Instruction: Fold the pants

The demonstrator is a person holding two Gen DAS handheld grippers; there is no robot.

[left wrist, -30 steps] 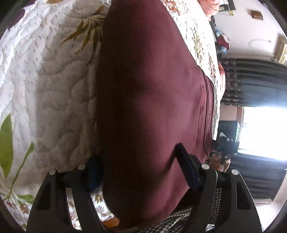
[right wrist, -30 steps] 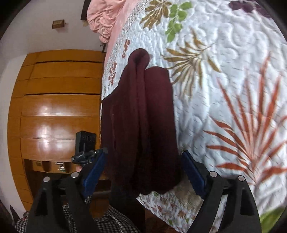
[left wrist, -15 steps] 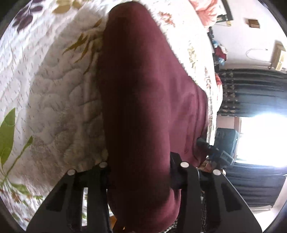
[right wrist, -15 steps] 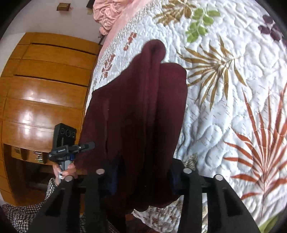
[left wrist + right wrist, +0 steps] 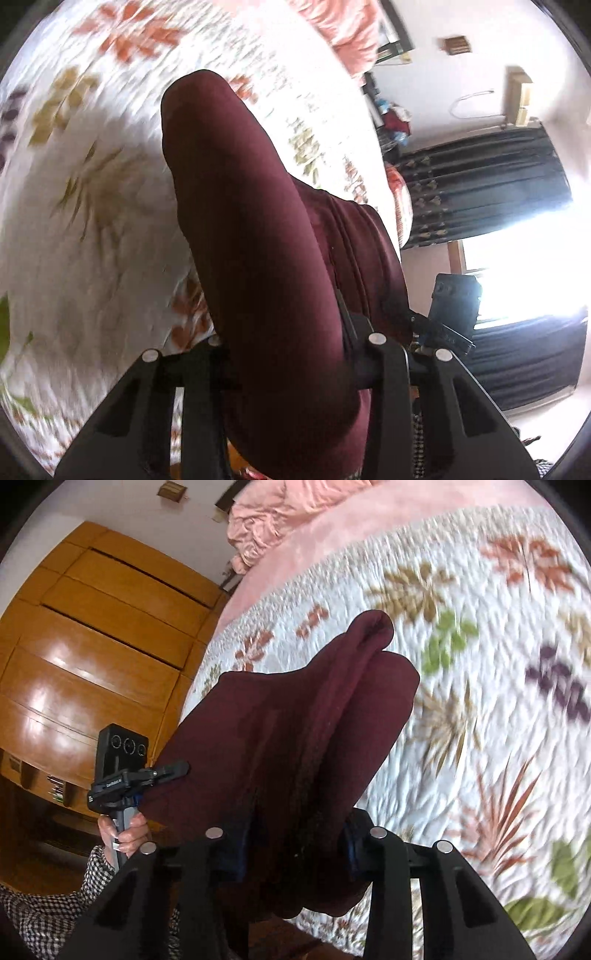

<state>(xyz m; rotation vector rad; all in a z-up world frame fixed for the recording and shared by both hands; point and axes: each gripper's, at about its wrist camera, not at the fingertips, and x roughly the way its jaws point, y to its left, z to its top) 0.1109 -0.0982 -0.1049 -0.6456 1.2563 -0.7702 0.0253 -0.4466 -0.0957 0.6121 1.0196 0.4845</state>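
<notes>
Dark maroon knit pants (image 5: pixel 258 258), folded lengthwise into a thick soft band, are lying partly on the white quilted bedspread with a leaf print (image 5: pixel 92 221) and rising off it at the near end. In the left wrist view the band is running from 11 o'clock down to 6 o'clock, smooth on top, with stacked layer edges along its right side. Left gripper (image 5: pixel 286 347): jaws pinching that near end, cloth bulging between them. In the right wrist view the far end is showing a rounded fold at 12 o'clock. Right gripper (image 5: pixel 295 834): jaws closing on the bunched cloth, pads pressing into it. The person's hand (image 5: pixel 123 832) is gripping the other handle at 8 o'clock.
</notes>
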